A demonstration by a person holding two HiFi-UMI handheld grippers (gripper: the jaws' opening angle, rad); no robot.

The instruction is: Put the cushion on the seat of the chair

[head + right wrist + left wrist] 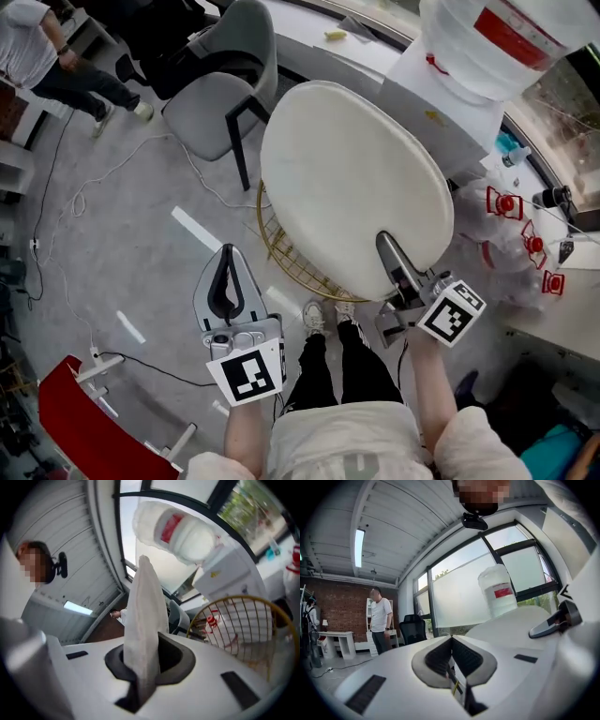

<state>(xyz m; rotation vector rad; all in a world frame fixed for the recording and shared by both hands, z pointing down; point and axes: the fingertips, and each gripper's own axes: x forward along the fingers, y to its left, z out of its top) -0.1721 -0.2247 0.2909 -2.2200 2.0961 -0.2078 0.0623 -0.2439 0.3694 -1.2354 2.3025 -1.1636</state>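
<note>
A large white oval cushion (356, 178) hangs over a gold wire chair (279, 253) and hides most of it. My right gripper (386, 246) is shut on the cushion's near edge. In the right gripper view the cushion (145, 616) stands edge-on between the pads, with the wire chair (243, 620) to its right. My left gripper (228, 253) hangs left of the cushion, apart from it, shut and empty. In the left gripper view its tips (451, 640) meet with nothing between them, and the cushion (511, 623) lies to the right.
A grey armchair (220, 89) stands behind the wire chair. A water dispenser with a big bottle (487, 37) is at the back right. Cables (75, 202) run over the floor. A red chair (84, 431) is near left. A person (37, 56) stands far left.
</note>
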